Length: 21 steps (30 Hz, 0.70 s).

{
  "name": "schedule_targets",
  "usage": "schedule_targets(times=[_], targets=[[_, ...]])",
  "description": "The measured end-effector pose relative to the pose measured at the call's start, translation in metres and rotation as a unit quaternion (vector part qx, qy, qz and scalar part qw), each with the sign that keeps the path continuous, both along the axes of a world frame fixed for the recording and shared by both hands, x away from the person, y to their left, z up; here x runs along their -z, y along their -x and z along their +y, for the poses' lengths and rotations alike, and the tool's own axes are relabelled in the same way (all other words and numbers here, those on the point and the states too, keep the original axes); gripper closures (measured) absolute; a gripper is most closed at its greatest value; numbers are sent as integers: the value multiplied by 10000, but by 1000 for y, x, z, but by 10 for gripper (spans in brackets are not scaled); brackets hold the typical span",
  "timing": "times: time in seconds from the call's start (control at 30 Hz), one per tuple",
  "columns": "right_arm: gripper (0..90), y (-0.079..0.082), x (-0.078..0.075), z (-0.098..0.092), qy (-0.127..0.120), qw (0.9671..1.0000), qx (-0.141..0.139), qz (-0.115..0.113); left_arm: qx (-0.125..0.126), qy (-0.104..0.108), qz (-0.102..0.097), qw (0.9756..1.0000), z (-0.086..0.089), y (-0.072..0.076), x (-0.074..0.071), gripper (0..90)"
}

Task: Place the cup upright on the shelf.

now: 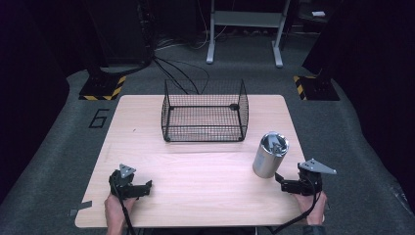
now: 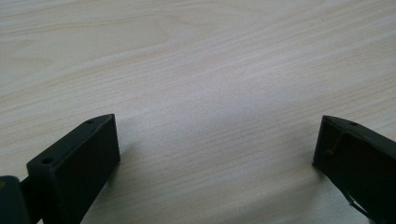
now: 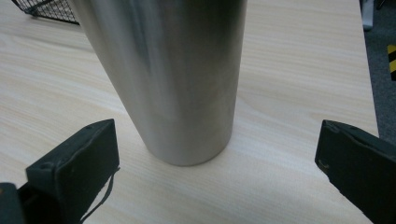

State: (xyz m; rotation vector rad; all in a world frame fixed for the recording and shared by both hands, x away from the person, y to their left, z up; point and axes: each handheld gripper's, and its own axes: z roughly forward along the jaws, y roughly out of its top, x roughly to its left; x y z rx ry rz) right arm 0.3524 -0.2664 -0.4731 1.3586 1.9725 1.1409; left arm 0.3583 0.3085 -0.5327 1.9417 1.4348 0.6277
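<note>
Bench (image 1: 195,166): pale wood top, the landmark for all that follows. It carries a basket, a cup and both tools.

Basket (image 1: 205,116): black wire, open top, at the far middle of the bench. Nothing visible inside it.

Cup (image 1: 270,154): plain steel tumbler, standing at the right side of the bench, nearer the front edge than the basket and well apart from it. Long axis is vertical; the open mouth points up and the closed base sits flat on the wood. In the high view it looks slightly tilted, probably the camera angle. The wall tapers a little, narrower at the base.

Right tool (image 1: 280,179): low at the right front of the bench, just beside the cup's foot, jaws aimed at it. In the right gripper view the jaws stand wide apart, the cup (image 3: 173,79) ahead of and between them, neither jaw touching. Holds nothing.

Left tool (image 1: 147,186): low at the left front of the bench, well apart from the cup. Jaws wide apart over bare wood (image 2: 201,70); holds nothing.

Risks, as judged:
- Grip lands low on a tall cup; one jaw arriving first could push the foot and topple it.
- Smooth, tapered steel may slip through the jaws on lifting.
- A toppled cup could roll off the nearby right edge of the bench.
</note>
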Motion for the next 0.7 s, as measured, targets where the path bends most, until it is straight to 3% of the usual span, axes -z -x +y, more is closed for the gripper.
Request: schedule_targets(times=[0.7], targets=[[0,-15,-30,22,-216,9984,-117,-509,20,-3,22,10000,0,0,0,2]])
